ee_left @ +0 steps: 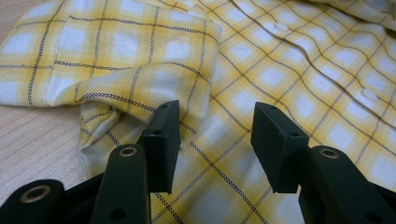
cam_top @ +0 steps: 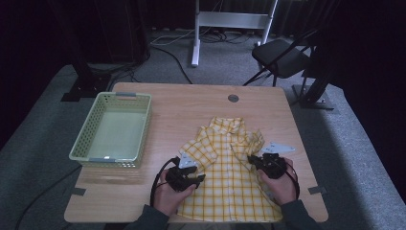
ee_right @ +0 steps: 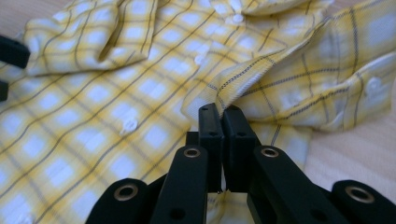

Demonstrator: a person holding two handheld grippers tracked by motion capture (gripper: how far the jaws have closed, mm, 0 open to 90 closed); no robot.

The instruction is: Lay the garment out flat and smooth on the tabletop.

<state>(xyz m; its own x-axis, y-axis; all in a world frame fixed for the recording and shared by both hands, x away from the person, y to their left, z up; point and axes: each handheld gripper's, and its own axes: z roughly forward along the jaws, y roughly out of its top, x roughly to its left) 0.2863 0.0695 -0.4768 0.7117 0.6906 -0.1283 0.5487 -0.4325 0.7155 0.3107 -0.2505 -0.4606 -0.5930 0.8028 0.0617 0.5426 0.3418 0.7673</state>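
Observation:
A yellow plaid button-up shirt lies face up on the wooden table, collar away from me. My left gripper rests at the shirt's left sleeve. In the left gripper view its jaws stand open, with a puckered fold of the shirt lying just beyond and beneath them. My right gripper is at the folded right sleeve. In the right gripper view its jaws are pressed together on a raised edge of the shirt, where the sleeve fabric folds over.
A pale green plastic basket stands on the table's left side. A round cable hole is near the far edge. Beyond the table are a black folding chair and a white stand's base.

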